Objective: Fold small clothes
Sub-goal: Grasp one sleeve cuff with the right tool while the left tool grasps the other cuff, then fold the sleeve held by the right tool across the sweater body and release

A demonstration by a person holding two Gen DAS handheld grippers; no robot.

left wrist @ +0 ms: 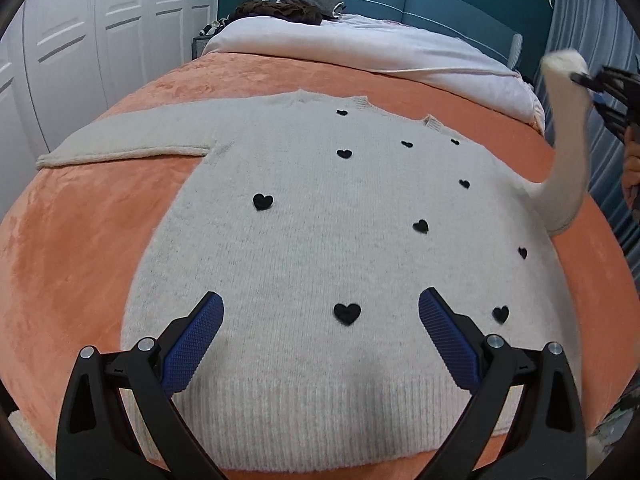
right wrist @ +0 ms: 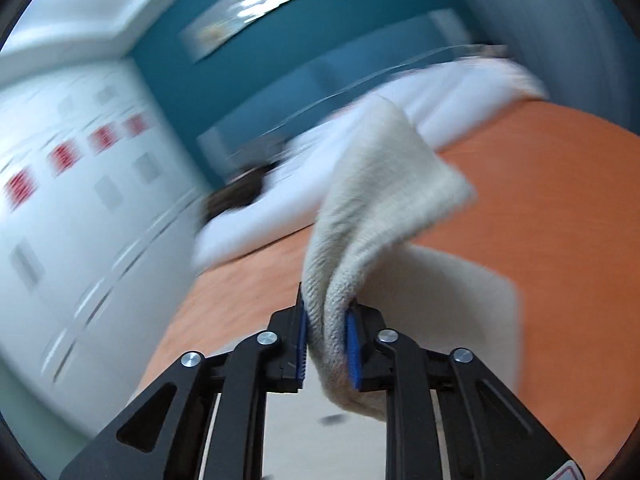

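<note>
My right gripper (right wrist: 326,336) pinches the sweater (left wrist: 320,240) sleeve (right wrist: 372,208), lifted off the bed (left wrist: 80,240); my left gripper (left wrist: 320,308) hangs spread above the hem.

No readable text, label or number anywhere (wall picture (right wrist: 276,8) too blurred).

A sweater (left wrist: 320,248) lies flat on the blanket (left wrist: 80,240) covering the bed, one sleeve (left wrist: 124,148) stretched out to the left, the other sleeve (left wrist: 568,152) lifted at the right, with a duvet (left wrist: 360,48) behind it
</note>
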